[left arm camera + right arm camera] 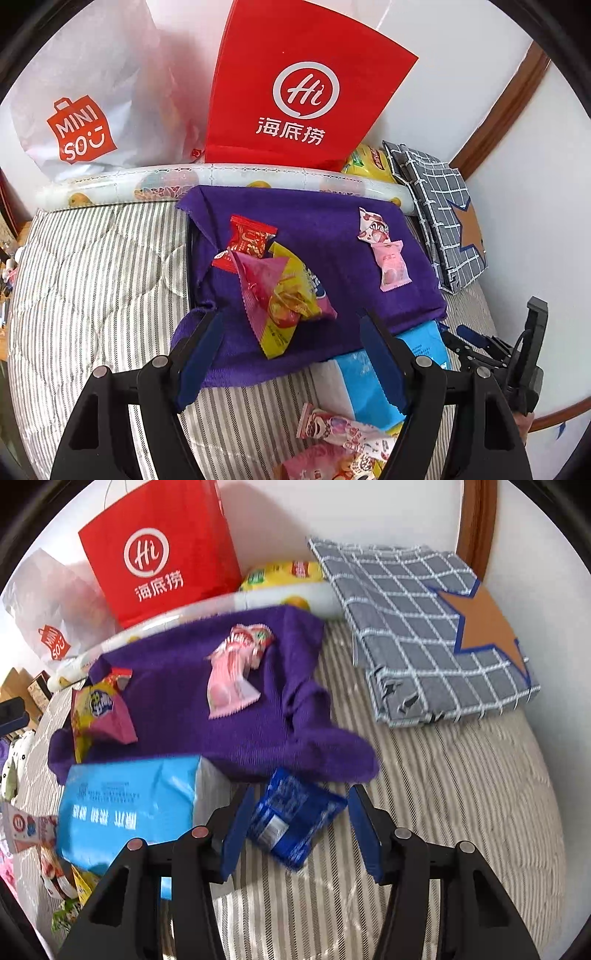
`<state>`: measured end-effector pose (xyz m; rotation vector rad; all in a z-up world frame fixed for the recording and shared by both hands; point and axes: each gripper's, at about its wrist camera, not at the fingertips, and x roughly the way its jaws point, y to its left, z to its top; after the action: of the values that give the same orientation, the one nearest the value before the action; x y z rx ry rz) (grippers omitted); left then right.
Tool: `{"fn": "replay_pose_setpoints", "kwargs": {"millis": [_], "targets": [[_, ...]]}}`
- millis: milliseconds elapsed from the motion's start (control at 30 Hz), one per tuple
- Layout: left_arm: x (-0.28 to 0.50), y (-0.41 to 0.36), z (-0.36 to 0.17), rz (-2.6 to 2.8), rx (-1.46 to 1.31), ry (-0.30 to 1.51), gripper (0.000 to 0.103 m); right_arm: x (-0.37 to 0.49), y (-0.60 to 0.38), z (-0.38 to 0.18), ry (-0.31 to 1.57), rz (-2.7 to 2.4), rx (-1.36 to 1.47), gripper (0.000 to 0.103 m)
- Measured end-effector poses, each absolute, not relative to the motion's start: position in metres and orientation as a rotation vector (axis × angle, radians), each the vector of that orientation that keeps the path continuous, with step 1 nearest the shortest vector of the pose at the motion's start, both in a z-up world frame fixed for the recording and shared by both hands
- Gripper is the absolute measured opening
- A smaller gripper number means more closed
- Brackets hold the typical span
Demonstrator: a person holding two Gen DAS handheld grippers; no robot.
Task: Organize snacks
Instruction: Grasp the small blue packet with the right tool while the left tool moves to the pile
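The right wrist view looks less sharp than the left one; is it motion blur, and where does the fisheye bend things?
Right wrist view: smeared, likely motion blur, clearest on the pink snack packets and the light blue pack; the striped bedding curves toward the rim. Left wrist view: sharp, the red bag print readable; the wooden trim bows, and the corners are black.

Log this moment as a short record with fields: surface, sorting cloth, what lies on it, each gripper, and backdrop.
surface: striped quilt
sorting cloth: purple cloth, spread on the quilt
on cloth: mixed wrapper pile at left, two pink wrapped sweets at right
left gripper: open, nothing between the fingers
right gripper: open around blue snack packet, which lies on the quilt
backdrop: red paper bag, white shopping bag
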<state>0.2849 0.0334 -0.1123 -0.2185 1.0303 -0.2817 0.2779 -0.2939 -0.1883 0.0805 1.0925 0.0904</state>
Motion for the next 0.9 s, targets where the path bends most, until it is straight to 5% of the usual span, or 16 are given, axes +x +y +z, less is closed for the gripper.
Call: {"fn": "replay_pose_setpoints", "kwargs": {"millis": [733,900], "targets": [[0.277,0.043,-0.119,-0.278,-0.24,1.052,0.076,0.296,-0.303,-0.218,1.171,0.106,0.207,0.059],[0.268,0.046,-0.117,-0.273,-0.248,1.045,0.075,0.288,-0.31,-0.211,1.152,0.119,0.195,0.04]]}}
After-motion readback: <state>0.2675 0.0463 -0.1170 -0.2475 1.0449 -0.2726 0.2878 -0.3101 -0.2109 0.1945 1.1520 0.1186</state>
